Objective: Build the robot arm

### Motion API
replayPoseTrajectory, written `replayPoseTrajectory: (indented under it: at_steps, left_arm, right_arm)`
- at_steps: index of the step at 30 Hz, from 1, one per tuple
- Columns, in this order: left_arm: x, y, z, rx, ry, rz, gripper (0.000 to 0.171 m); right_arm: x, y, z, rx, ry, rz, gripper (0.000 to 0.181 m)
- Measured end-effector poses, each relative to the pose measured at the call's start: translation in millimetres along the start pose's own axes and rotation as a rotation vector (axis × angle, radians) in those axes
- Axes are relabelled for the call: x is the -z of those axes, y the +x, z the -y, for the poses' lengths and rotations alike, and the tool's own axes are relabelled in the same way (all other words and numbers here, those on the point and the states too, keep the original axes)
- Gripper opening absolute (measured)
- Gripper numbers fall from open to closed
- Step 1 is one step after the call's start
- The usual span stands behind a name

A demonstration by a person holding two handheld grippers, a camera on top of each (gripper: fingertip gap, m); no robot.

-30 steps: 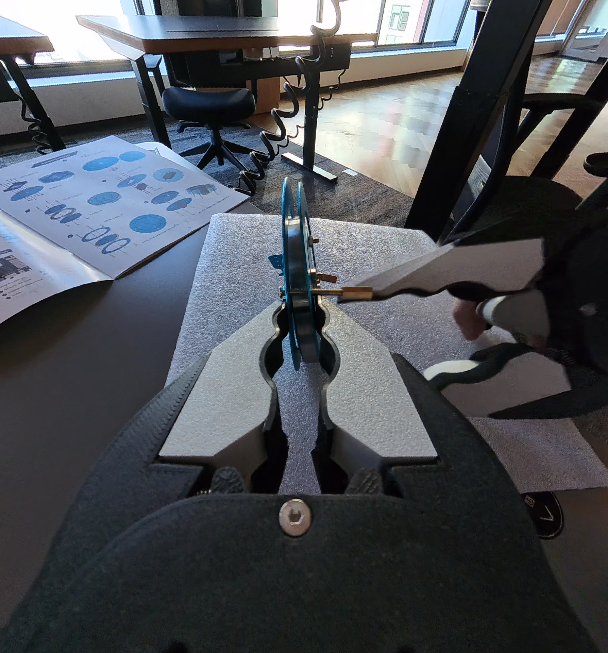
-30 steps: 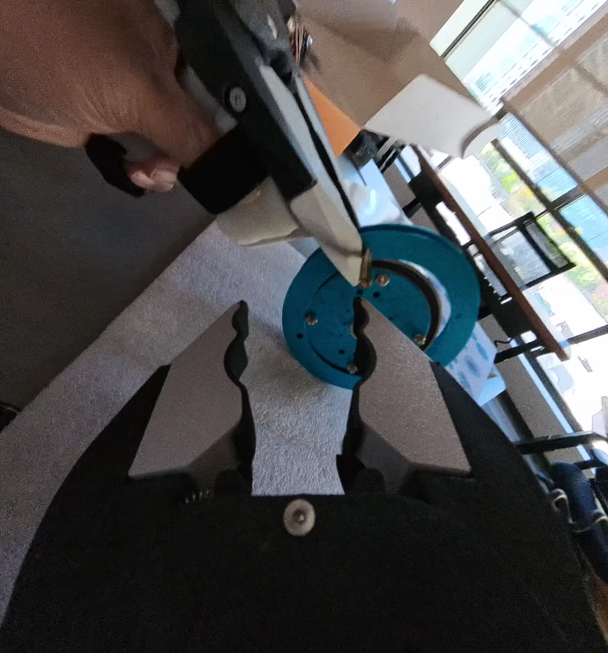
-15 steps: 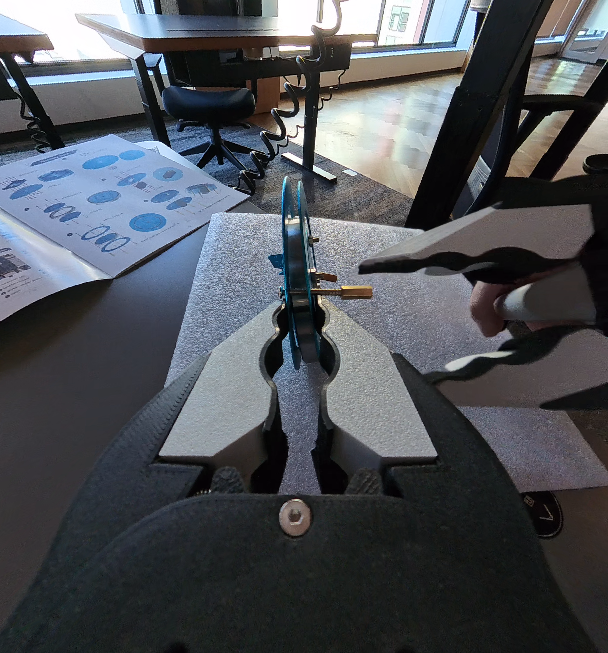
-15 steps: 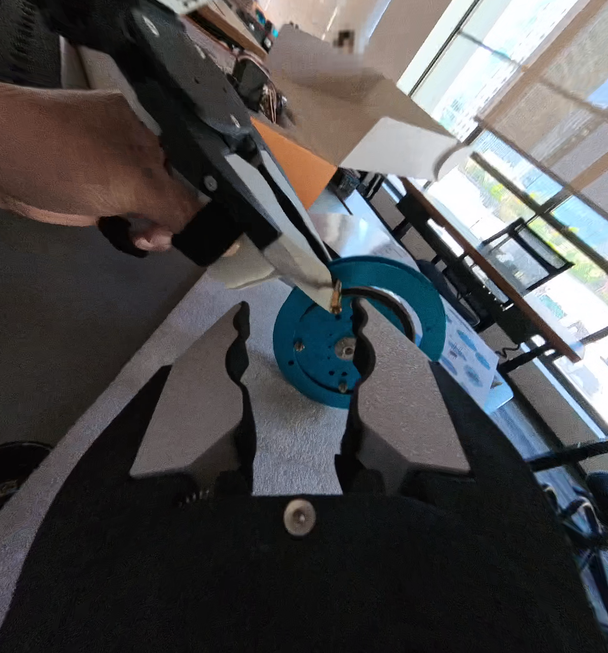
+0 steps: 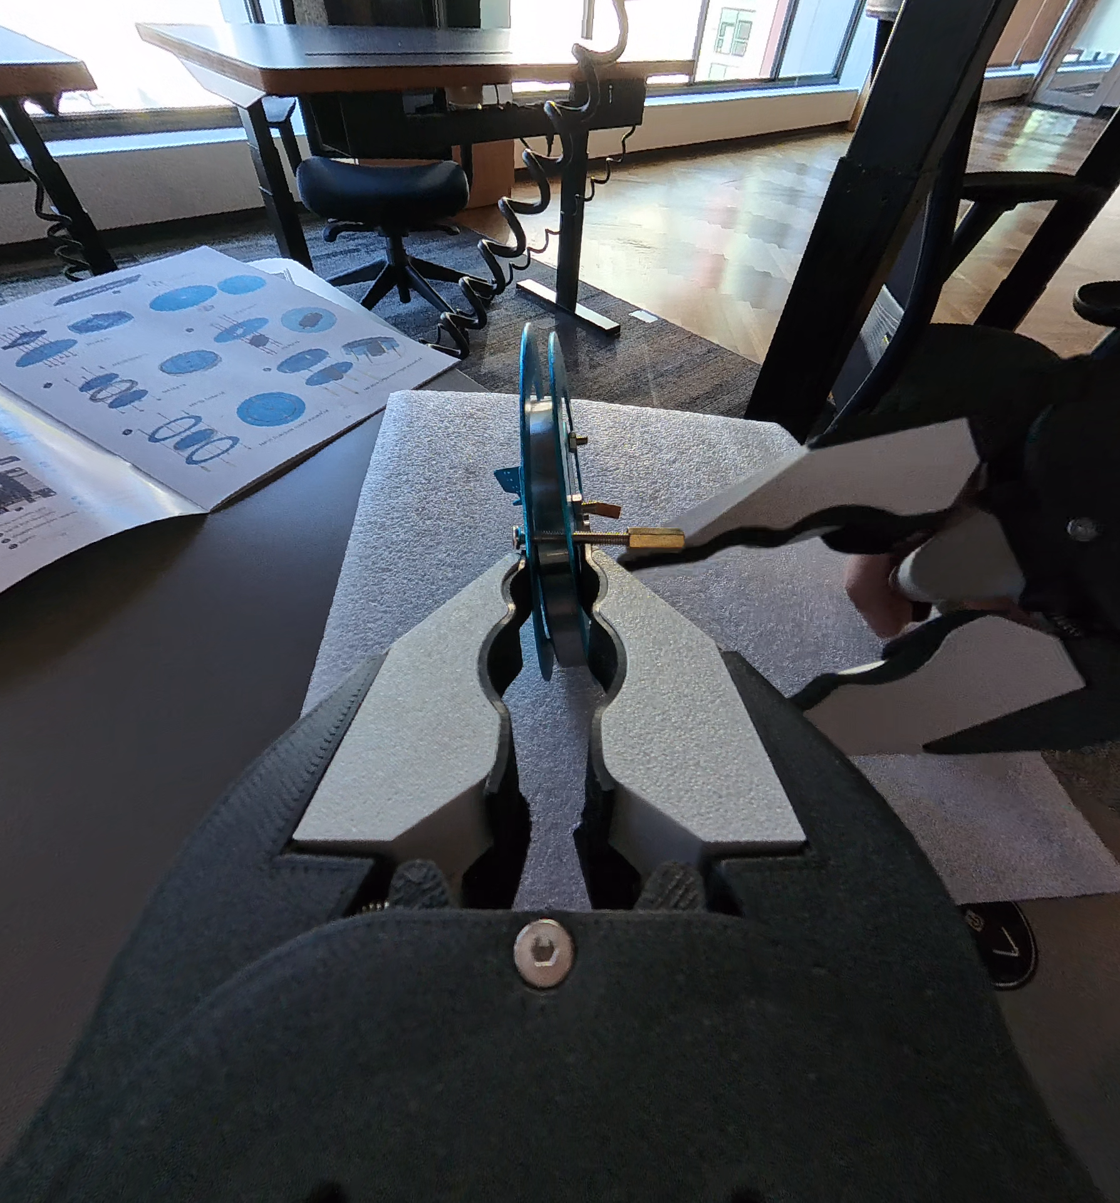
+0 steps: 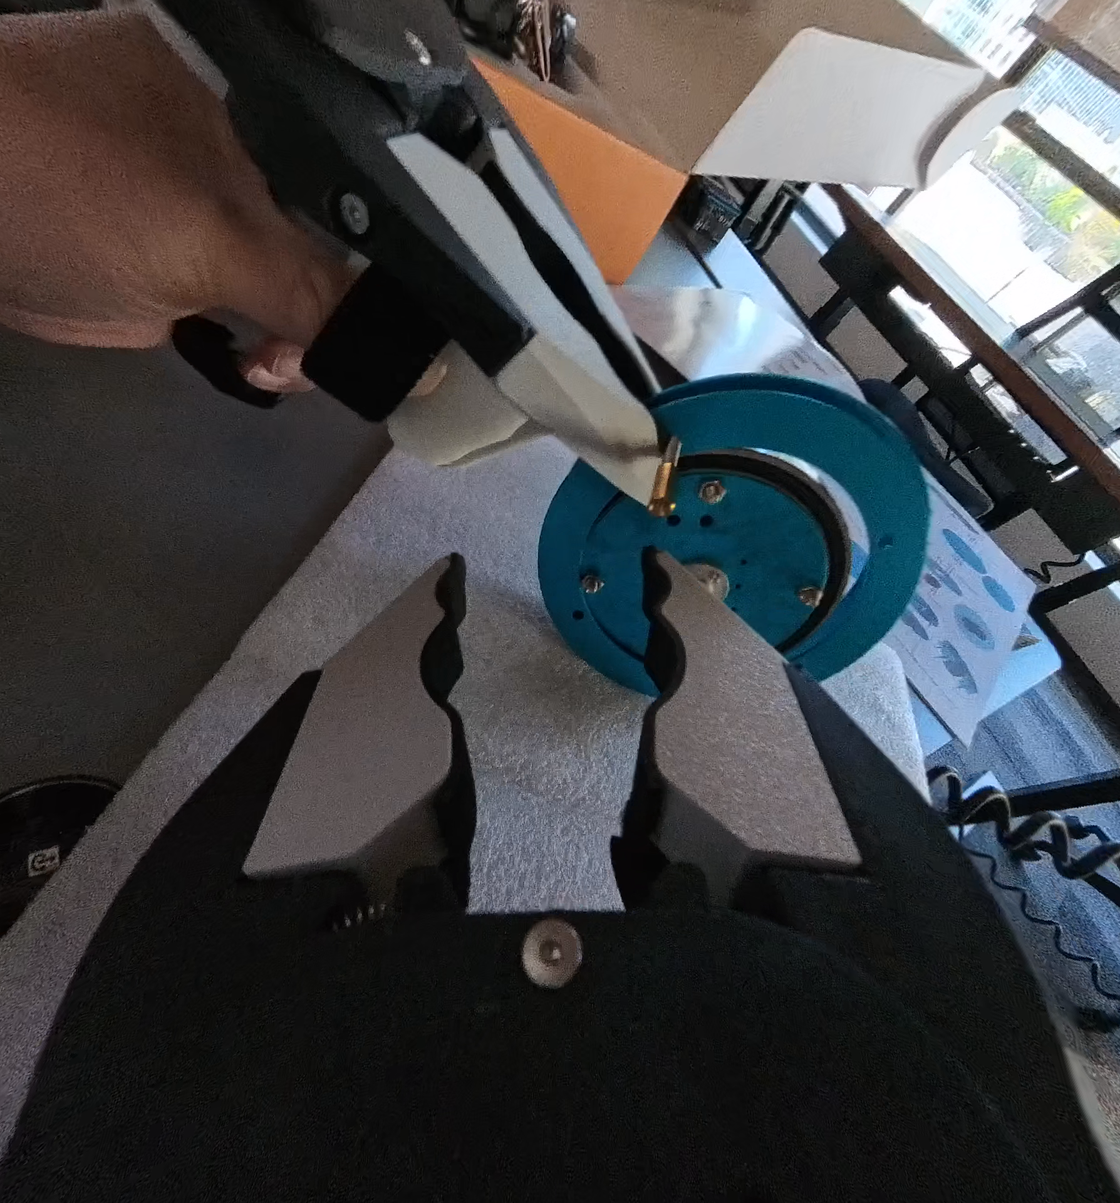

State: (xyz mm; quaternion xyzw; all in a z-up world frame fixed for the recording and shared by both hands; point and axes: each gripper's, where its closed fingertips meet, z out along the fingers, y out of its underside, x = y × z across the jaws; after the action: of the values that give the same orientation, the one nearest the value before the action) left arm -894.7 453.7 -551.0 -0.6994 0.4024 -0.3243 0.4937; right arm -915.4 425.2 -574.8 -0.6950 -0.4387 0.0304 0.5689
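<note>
Here's the left gripper (image 5: 554,573), jaws drawn in narrow and clamped on the lower rim of the blue disc assembly (image 5: 547,469). The disc stands on edge, upright, on the grey foam mat (image 5: 427,521), in the middle of the dark table (image 5: 121,683).

Out of the disc's right face pokes a thin screw carrying a brass standoff (image 5: 656,539). It sits out at the end of the thread, well clear of the face, so by the look of it it's started and not run home. A shorter brass piece (image 5: 603,510) juts out just above, tilted. On the same face, the right wrist view shows small nuts (image 6: 712,489) sitting flat at the holes; those look seated.

Over to the right gripper (image 6: 554,558): jaws spread wide, nothing between them. Its upper finger (image 5: 805,495) comes in from the right with its tip right at the standoff's end. Touching or a hair apart, the view won't settle.

An open illustrated booklet (image 5: 186,377) lies far left on the table.
</note>
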Motion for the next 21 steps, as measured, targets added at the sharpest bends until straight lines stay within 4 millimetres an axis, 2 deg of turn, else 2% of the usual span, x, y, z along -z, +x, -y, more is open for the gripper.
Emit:
replayPoseTrajectory:
  at_steps: [2,4,6,8,9,12,13,15,16,17,21]
  left_arm:
    - [-0.2,0.4,0.3,-0.005,0.001,0.001,0.013]
    - [-0.4,-0.1,0.4,-0.001,0.000,0.000,0.013]
    - [-0.2,-0.7,0.0,0.010,-0.001,-0.003,0.013]
    - [0.0,-0.5,-0.1,0.007,0.000,-0.002,0.012]
    - [-0.1,-0.1,0.0,0.002,0.000,-0.001,0.012]
    - [-0.3,0.0,0.2,0.000,0.000,-0.001,0.012]
    - [-0.3,-0.3,0.2,0.003,-0.001,-0.001,0.013]
    - [-0.1,-0.8,-0.1,0.011,-0.001,-0.003,0.013]
    - [-0.1,-0.8,-0.1,0.011,0.000,-0.003,0.012]
    - [-0.1,-0.5,-0.1,0.006,0.000,-0.002,0.012]
    - [-0.1,-0.4,0.0,0.004,0.000,-0.001,0.013]
  right_arm:
    - [5.4,6.0,14.9,0.010,0.072,-0.041,0.054]
    - [5.3,3.1,22.8,0.042,0.103,-0.048,0.057]
    - [0.2,0.5,12.1,0.034,0.061,-0.031,0.061]
    - [-0.6,-0.2,4.4,-0.017,0.030,0.009,0.052]
    - [0.5,3.9,4.8,-0.033,0.028,-0.004,0.054]
    - [9.1,9.2,27.3,-0.007,0.138,-0.049,0.053]
    - [7.0,5.1,26.7,-0.005,0.129,-0.031,0.054]
    - [-0.8,0.9,10.8,-0.020,0.059,-0.006,0.059]
    - [-2.8,-2.2,2.0,-0.046,0.021,0.028,0.053]
    - [-3.1,-1.4,-1.9,-0.074,0.000,0.037,0.053]
    - [13.0,11.6,30.6,-0.027,0.161,-0.069,0.054]
